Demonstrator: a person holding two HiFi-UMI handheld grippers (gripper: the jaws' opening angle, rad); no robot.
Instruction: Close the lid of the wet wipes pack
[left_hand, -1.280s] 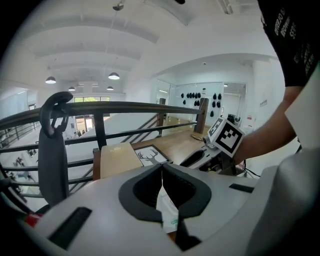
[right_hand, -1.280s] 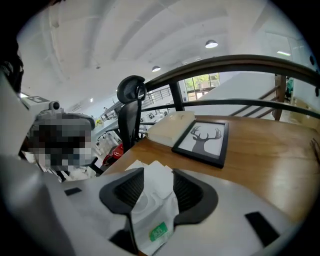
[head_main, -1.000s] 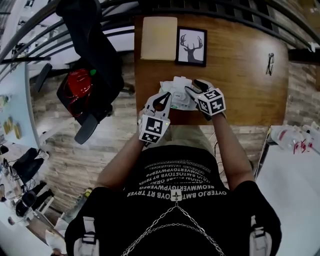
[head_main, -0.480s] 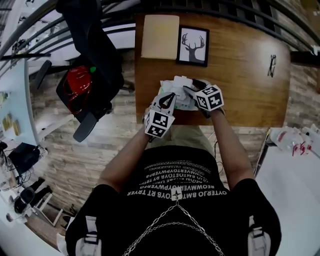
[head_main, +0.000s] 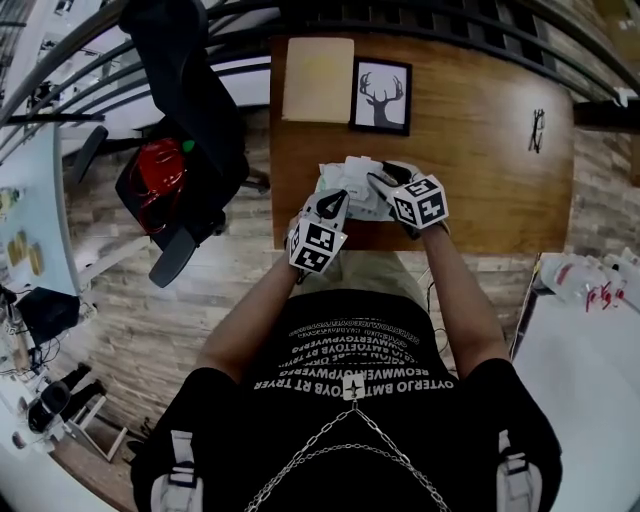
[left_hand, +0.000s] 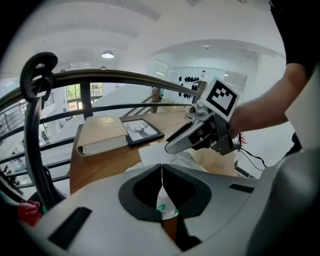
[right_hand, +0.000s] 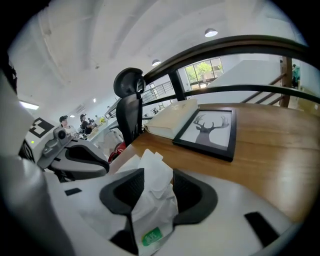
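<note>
**Wooden table by the railing: wipes pack between two hand-held grippers**

Wood tabletop (head_main: 480, 150) runs out from the person's front, and the action sits right at its near edge. The wet wipes pack (head_main: 352, 188) lies there, white and crumpled, just in from the edge, with one gripper at each side of it.

The left gripper (left_hand: 161, 167) comes in at the pack's near left corner, pointing down at a slant. Its jaws are brought together, tips meeting, with nothing caught between them. Through the small gap below the tips a patch of the white pack and its green label shows, so the pack lies directly under and ahead of this gripper.

The right gripper (right_hand: 155, 185) reaches over the pack's right side. Its jaws stand apart and have just been closing. A white wipe (right_hand: 150, 172) rises from the pack between them, loose and upright and filling most of the gap. I cannot make out the pads pinching it. The pack's green label shows just below the jaws.

Farther back on the table, well apart from the pack, lies a framed deer picture (head_main: 381, 95), with a tan book (head_main: 318, 79) just beside it on the left. Beyond them runs the dark railing (head_main: 420, 20). Off the table's left side stands a black office chair (head_main: 185, 120).
</note>
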